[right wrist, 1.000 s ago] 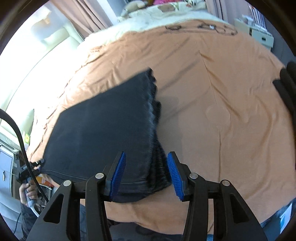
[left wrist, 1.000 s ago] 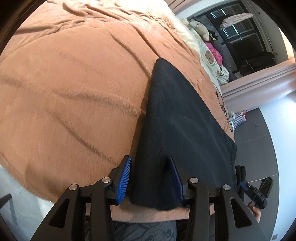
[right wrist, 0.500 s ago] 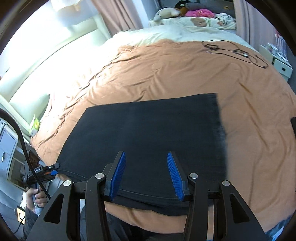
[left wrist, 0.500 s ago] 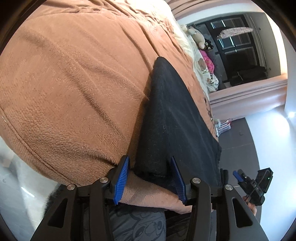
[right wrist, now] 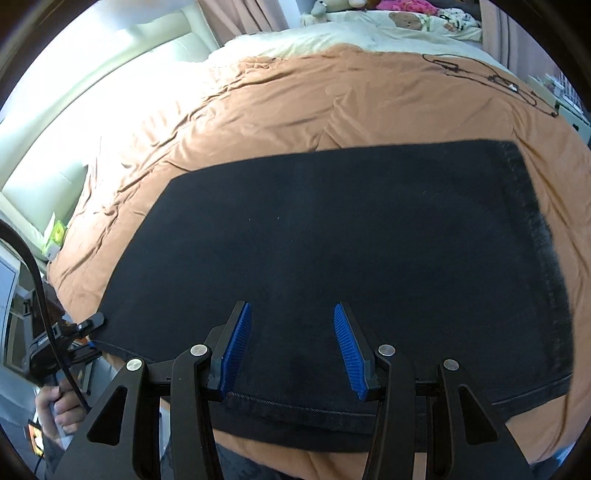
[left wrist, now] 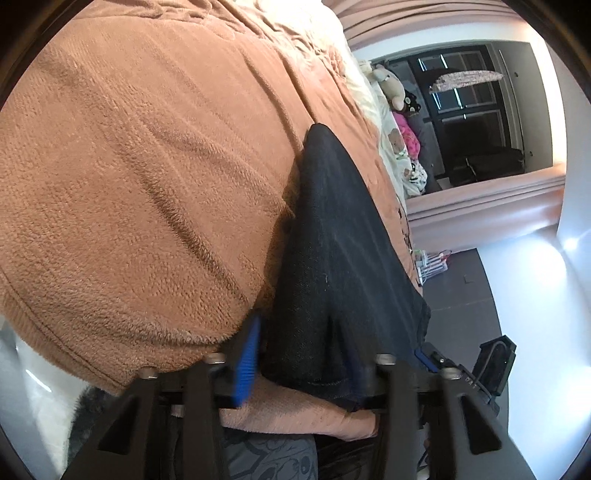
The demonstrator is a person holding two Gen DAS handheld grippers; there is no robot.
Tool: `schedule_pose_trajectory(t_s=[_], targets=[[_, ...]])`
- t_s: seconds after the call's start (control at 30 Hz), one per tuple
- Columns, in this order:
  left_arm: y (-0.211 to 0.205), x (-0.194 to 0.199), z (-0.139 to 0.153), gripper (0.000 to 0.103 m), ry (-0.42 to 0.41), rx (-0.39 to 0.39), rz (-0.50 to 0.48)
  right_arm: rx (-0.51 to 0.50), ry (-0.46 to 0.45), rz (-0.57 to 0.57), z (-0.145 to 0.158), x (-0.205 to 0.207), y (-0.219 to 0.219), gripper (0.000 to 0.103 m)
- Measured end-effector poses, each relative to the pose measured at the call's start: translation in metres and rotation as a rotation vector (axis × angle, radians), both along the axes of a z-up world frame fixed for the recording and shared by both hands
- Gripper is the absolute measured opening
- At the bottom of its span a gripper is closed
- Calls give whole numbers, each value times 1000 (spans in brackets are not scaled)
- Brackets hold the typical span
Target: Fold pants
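The black pants (right wrist: pixel 351 236) lie folded flat as a wide rectangle on the orange bedspread (right wrist: pixel 332 99), near the bed's front edge. My right gripper (right wrist: pixel 291 347) is open above the pants' near hem and holds nothing. In the left wrist view the pants (left wrist: pixel 332 240) run away from me along the bed edge. My left gripper (left wrist: pixel 299 362) is open with its blue pads (left wrist: pixel 247 358) either side of the pants' near corner, which droops over the right pad. The left gripper also shows at the pants' left corner in the right wrist view (right wrist: pixel 79 328).
The orange bedspread (left wrist: pixel 129 166) covers the bed. A black cable (right wrist: pixel 487 75) lies at the far right of the bed. Stuffed toys (left wrist: pixel 391 88) and cream bedding (right wrist: pixel 369 33) sit at the far end. A padded headboard (right wrist: pixel 92 110) is on the left. Dark floor (left wrist: pixel 461 288) lies beyond the edge.
The right gripper has let the pants down flat from a raised fold and pulled back to the near hem. The left gripper dropped lower at the bed edge, still around the corner.
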State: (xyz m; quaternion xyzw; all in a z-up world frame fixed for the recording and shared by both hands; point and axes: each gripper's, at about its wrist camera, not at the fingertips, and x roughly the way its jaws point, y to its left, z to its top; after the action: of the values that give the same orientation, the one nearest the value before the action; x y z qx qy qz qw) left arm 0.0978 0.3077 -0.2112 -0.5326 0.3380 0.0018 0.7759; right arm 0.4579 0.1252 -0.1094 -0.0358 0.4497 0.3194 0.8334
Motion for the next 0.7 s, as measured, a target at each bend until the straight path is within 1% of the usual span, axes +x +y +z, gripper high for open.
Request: schedule_pose_trajectory(t_s=[0.07,0.17,0.27,0.37,0.4,0.5,0.63,0.7], targets=[[-1,0,2,22,1,10,-3,-1,2,-10,-6,1,8,44],[-2,-2,8,17,-9,16,-1,-11,-23,-28,-9,-1,13,44],[-2,-3,16,16,-26,21,5,-2,-5,-28,-19,-5,17,36],[-3,-3,21,15,-35,21,10,-34,8,-2,-35,-15,23,27],[-2,-4,21,15,-37,22,9,-40,17,8,-40,-19,23,25],[-1,-5,21,15,-34,22,11,-66,1,32,-49,-32,30,25],[1,-6,17,15,-29,10,18,-67,3,50,-58,-50,30,25],[1,-6,15,15,-27,5,24,-82,-9,61,-62,-56,31,25]])
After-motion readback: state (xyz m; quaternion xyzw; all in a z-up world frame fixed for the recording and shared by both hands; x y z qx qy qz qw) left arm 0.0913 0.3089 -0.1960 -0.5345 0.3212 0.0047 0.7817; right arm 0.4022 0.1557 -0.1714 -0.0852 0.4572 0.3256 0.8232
